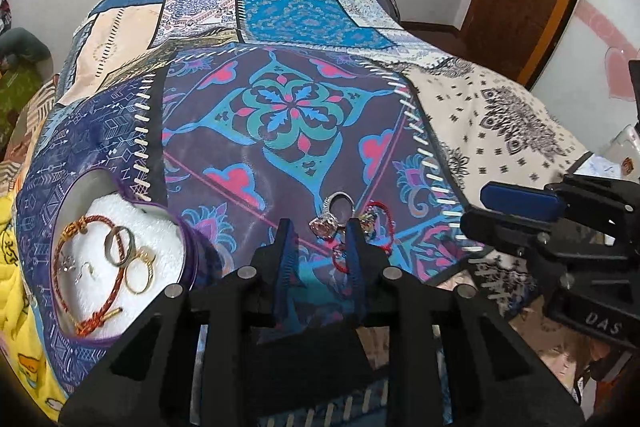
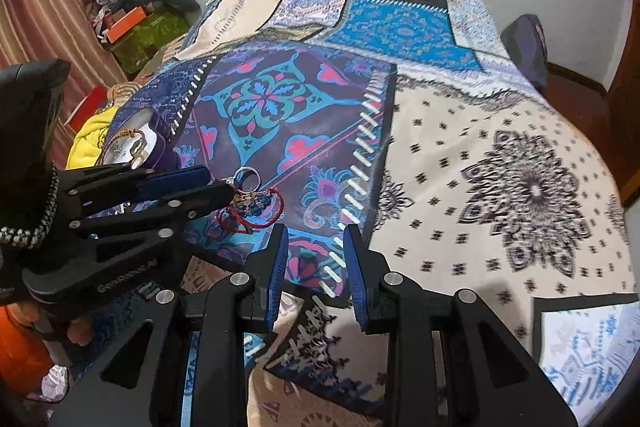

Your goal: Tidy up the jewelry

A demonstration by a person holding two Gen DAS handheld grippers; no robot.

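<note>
The step in hand looks like a pick-up from the loose pile: the left tongs (image 1: 318,231) point down at a small heap of jewelry on the bed (image 1: 500,107), their jaws set narrow with a gap between them and nothing gripped. Just past their tips lies a silver ring (image 1: 338,205) with a stone, and beside it, to the right and nearer, a red cord bracelet (image 1: 378,217) tangled with a few small pieces too blurred to name. The right fingertip seems to sit at the edge of the red cord, though I cannot tell whether it touches. At near left stands the round jewelry box (image 1: 188,259), white-lined, already holding a braided bracelet (image 1: 88,239) and several rings. The right tongs (image 2: 316,247) hover over the quilt to the right of the heap, jaws narrow and empty. Next, I judge, the left tongs must settle on one piece, probably the ring, close on it, lift, and carry it left to the box. The quilt is soft and uneven, so a thin piece may sink or slide. Room is generous farther up the bed and to the right; the box rim on the left and the other tongs on the right bound the path.
</note>
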